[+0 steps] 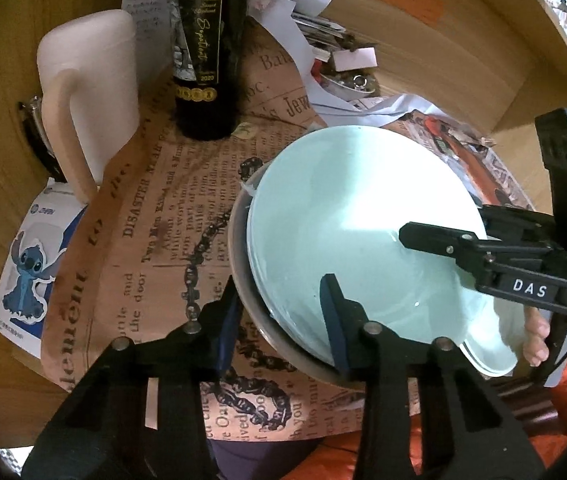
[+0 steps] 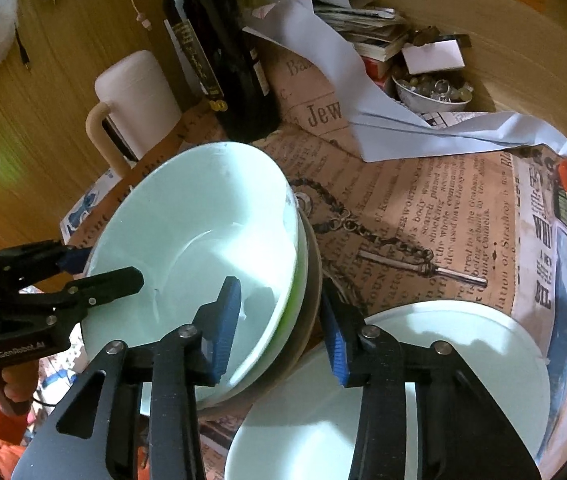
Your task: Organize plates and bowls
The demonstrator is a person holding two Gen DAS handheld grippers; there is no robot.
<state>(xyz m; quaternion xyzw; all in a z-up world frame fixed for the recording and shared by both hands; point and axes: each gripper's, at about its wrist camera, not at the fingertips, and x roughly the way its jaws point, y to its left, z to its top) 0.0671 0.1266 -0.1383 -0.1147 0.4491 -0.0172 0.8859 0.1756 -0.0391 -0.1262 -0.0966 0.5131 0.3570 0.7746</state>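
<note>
Left wrist view: both grippers straddling the rim of a stack of bowls, one on each side.

Left gripper (image 1: 283, 312) has the pale green bowl (image 1: 347, 216) and the grey bowl (image 1: 243, 272) under it between its jaws; right gripper (image 2: 279, 320) does the same on the opposite rim. Pads look like they're touching, can't tell for sure. White plate (image 2: 463, 344) sits just beside the right gripper, wine bottle (image 1: 203, 48) and white jug (image 1: 91, 88) beyond.
</note>
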